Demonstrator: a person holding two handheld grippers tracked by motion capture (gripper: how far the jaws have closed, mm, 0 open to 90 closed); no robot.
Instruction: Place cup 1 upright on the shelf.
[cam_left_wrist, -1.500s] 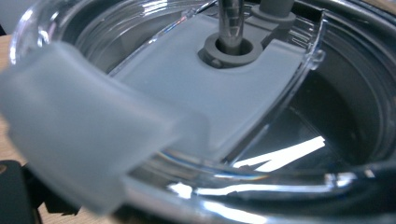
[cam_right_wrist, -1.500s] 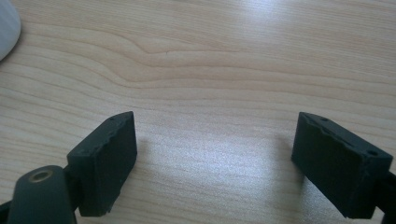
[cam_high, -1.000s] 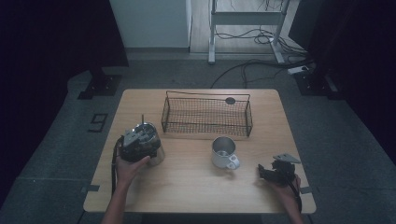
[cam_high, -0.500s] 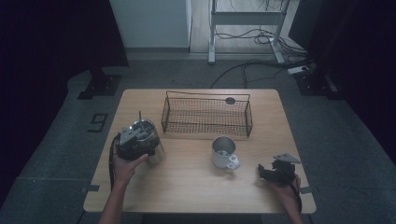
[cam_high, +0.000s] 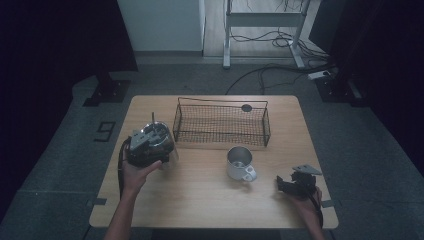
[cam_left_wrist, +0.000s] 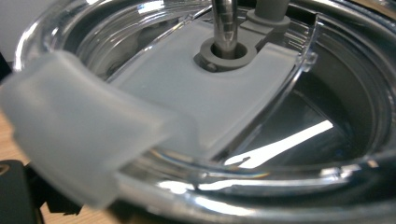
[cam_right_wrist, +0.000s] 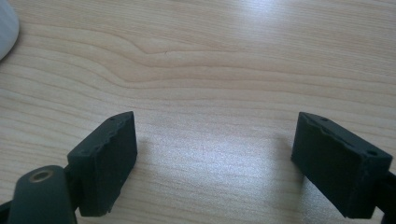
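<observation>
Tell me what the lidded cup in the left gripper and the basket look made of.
Cup: apparently clear glossy plastic or glass, since highlights glint on its see-through rim; its lid flap looks like frosted, matte soft plastic, and the straw looks like shiny metal. Basket: thin dark wire mesh, probably coated metal.

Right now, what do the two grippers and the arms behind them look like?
Both are black handheld units. The right gripper has two blocky black jaws with ridged inner faces and small screw holes, and a grey three-cornered plate on top. The left gripper carries a grey plate too, with a black cable looping off it. The forearms are bare, with no sleeves visible.
</observation>
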